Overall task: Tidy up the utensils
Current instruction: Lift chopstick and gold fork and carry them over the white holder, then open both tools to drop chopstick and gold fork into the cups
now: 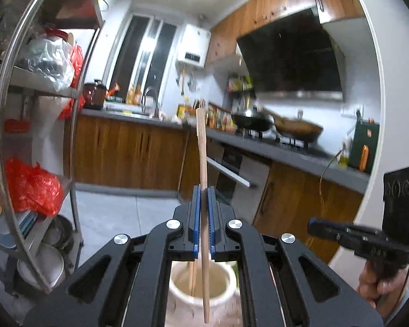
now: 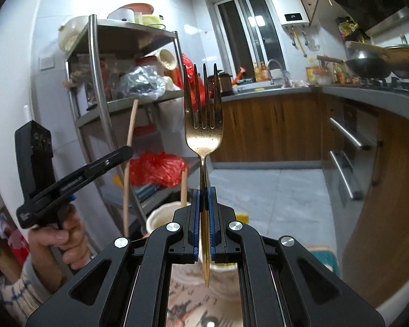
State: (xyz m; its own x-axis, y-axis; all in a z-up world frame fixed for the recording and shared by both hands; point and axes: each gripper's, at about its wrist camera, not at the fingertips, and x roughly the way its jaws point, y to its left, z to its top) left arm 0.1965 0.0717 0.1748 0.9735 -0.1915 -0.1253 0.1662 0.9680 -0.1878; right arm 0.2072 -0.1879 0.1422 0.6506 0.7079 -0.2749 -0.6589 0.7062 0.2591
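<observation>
My left gripper (image 1: 203, 194) is shut on a wooden chopstick (image 1: 201, 150) that stands nearly upright, its lower end hanging over a cream ceramic holder (image 1: 221, 282). Another chopstick (image 1: 194, 272) stands inside that holder. My right gripper (image 2: 203, 194) is shut on a gold fork (image 2: 203, 133), tines up, with the handle tip hanging over the same holder (image 2: 156, 219). In the right wrist view the left gripper (image 2: 127, 150) shows at the left with its chopstick (image 2: 131, 128), carried by a hand (image 2: 68, 239). In the left wrist view the right gripper (image 1: 312, 222) shows at the right.
A metal shelf rack (image 2: 95, 81) with red bags (image 2: 155, 167) and bowls stands to the left. Wooden cabinets (image 2: 270, 130), a sink (image 2: 275, 81), and a stove with woks (image 1: 297, 129) under a black hood (image 1: 294, 60) run along the right. Grey tiled floor (image 2: 272, 196) lies ahead.
</observation>
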